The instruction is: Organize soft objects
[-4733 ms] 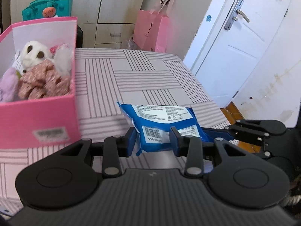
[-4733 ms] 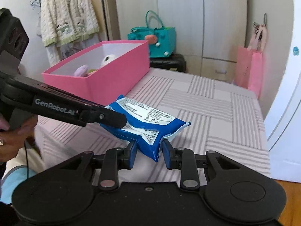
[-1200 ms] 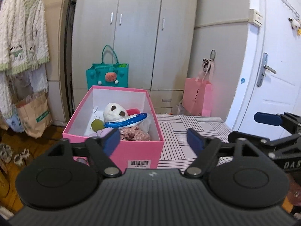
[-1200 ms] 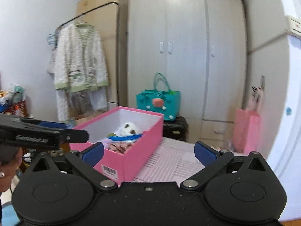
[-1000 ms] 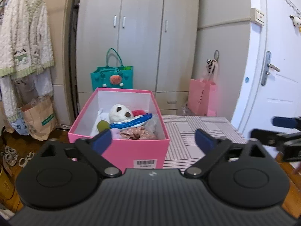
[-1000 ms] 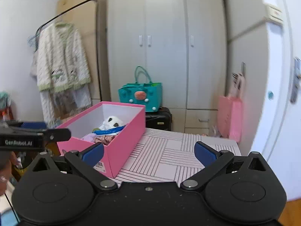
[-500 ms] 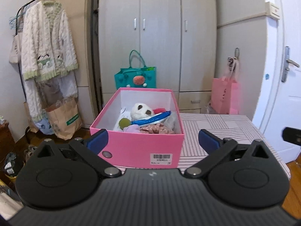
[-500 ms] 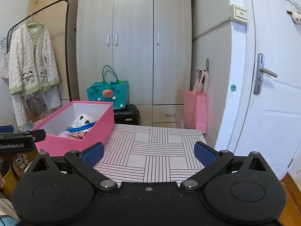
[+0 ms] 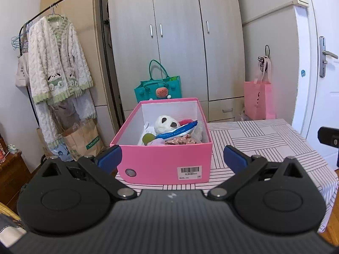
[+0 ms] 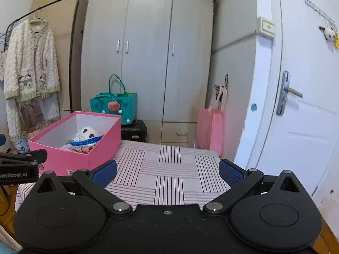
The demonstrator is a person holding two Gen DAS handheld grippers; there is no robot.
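A pink box (image 9: 163,165) (image 10: 99,148) stands on the left part of the striped table (image 9: 264,146) (image 10: 169,173). Inside it lie a white panda plush (image 9: 165,123) (image 10: 86,132), a blue packet (image 9: 180,130) (image 10: 86,142), a pink floral fabric piece (image 9: 180,141) and other soft items. My left gripper (image 9: 172,158) hangs open in front of the box, holding nothing. Wide open and holding nothing too, my right gripper (image 10: 167,172) hovers over the near table edge, right of the box.
A grey wardrobe (image 10: 146,53) stands behind the table, with a teal bag (image 9: 157,90) and a pink bag (image 9: 257,100) at its foot. A clothes rack with a white cardigan (image 9: 57,63) is at the left, a white door (image 10: 300,105) at the right.
The blue packet, held by both grippers on the table earlier, now lies in the pink box. Both grippers have opened and pulled back from the table.
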